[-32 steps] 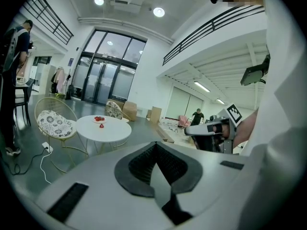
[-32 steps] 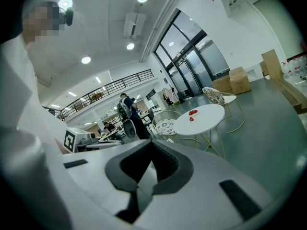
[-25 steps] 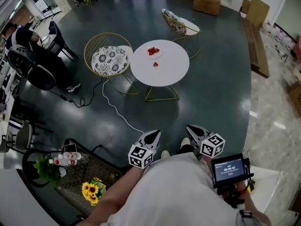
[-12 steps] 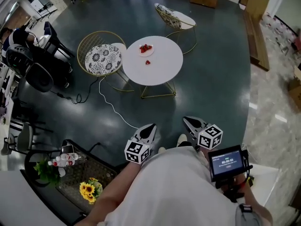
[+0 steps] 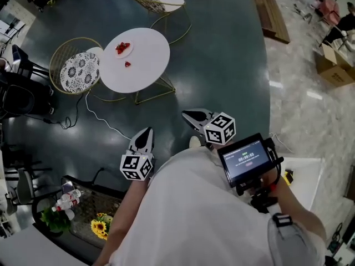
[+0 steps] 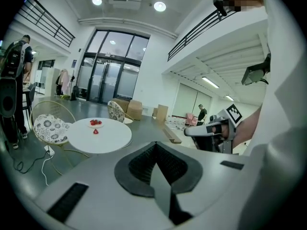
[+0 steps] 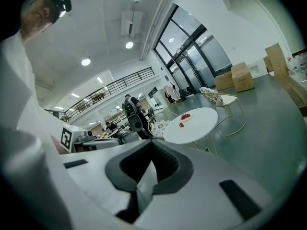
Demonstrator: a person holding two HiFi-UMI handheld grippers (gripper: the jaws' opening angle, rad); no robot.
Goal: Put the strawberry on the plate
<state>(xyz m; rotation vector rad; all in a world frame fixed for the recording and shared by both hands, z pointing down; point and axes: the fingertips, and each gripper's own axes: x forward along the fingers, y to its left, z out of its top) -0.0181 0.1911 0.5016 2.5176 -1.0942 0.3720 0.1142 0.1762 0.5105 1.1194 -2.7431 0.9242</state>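
While empty, left claw (image 5: 144, 132), right claw (image 5: 188, 115) closed

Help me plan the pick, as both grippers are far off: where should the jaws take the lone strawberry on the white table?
Probably across its widest middle, from straight above: the lone strawberry lies low on the bare white table, clear of the plate. Its tilt is too small to read.

Open floor (image 5: 222, 65) between the person and a round white table (image 5: 147, 60).
The dark floor runs unbroken to the table's near and right edges. A white cable (image 5: 102, 123) trails across the left approach. A patterned chair (image 5: 75, 71) stands just beside the table's left edge, and another chair (image 5: 152, 1) stands beyond it. On top, only a plate (image 5: 123, 48) and a strawberry (image 5: 127, 64) take room.
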